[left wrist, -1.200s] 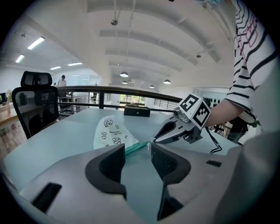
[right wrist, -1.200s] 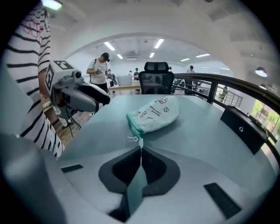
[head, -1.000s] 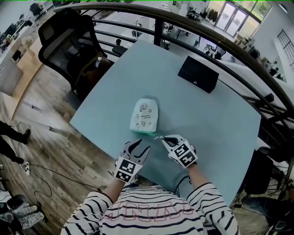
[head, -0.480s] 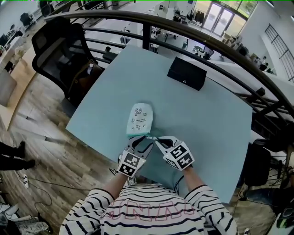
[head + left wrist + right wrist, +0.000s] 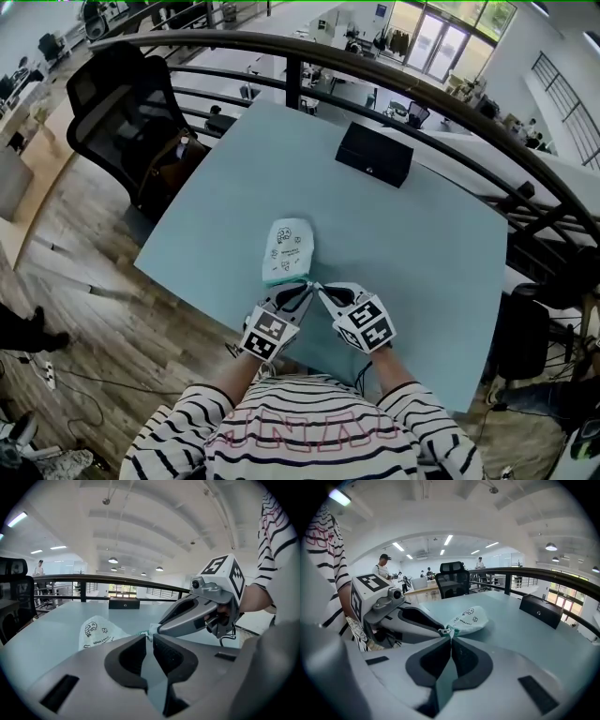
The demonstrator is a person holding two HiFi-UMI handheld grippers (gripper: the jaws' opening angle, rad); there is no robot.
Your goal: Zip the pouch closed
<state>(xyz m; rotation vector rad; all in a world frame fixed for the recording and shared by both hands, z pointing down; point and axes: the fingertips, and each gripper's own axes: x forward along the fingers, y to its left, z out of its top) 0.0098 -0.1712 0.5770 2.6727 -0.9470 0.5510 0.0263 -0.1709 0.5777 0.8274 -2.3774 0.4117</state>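
**A:** Which step is this?

**B:** The start of the zip, I'd judge. The pouch (image 5: 288, 246) lies on the desk (image 5: 422, 234) near its front edge, and the 2 grippers meet at its near end. The right gripper (image 5: 451, 638) has its jaws closed on the zipper pull (image 5: 448, 631). The left gripper (image 5: 149, 638) has its jaws down to a thin slit at the pouch's green corner, seemingly pinching it.

**A:** And next?

**B:** Left anchors; right draws the pull straight along the track.

**A:** Anything unclear?

**B:** The teeth are too small to see, so I cannot tell how far it's zipped.
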